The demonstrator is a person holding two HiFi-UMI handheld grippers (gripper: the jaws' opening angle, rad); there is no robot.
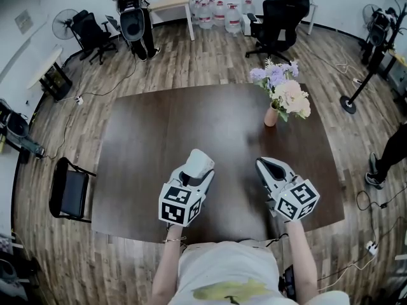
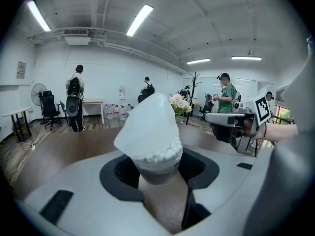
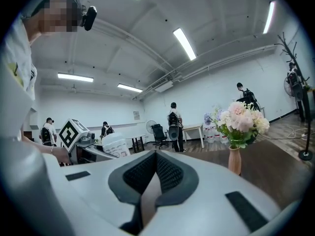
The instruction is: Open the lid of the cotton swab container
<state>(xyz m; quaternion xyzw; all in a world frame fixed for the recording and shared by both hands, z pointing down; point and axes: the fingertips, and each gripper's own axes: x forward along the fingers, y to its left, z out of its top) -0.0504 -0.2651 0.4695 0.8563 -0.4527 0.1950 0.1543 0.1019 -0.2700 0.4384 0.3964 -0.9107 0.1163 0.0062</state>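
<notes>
A clear cotton swab container [image 2: 158, 167] stands between the jaws of my left gripper [image 2: 158, 177], which is shut on its body. Its white lid [image 2: 149, 126] is tipped up and back, and the white swab heads [image 2: 162, 154] show under it. In the head view the container [image 1: 201, 160] sticks out of my left gripper [image 1: 194, 171] above the near part of the dark table [image 1: 152, 132]. My right gripper [image 1: 269, 168] hovers a short way to its right, apart from it. In the right gripper view its jaws [image 3: 155, 170] are shut with nothing between them, and the container [image 3: 118, 145] shows at the left.
A vase of flowers [image 1: 283, 98] stands on the table's far right, ahead of my right gripper. A black chair [image 1: 68, 192] sits by the table's left edge. Office chairs, water bottles and several people stand around the room farther off.
</notes>
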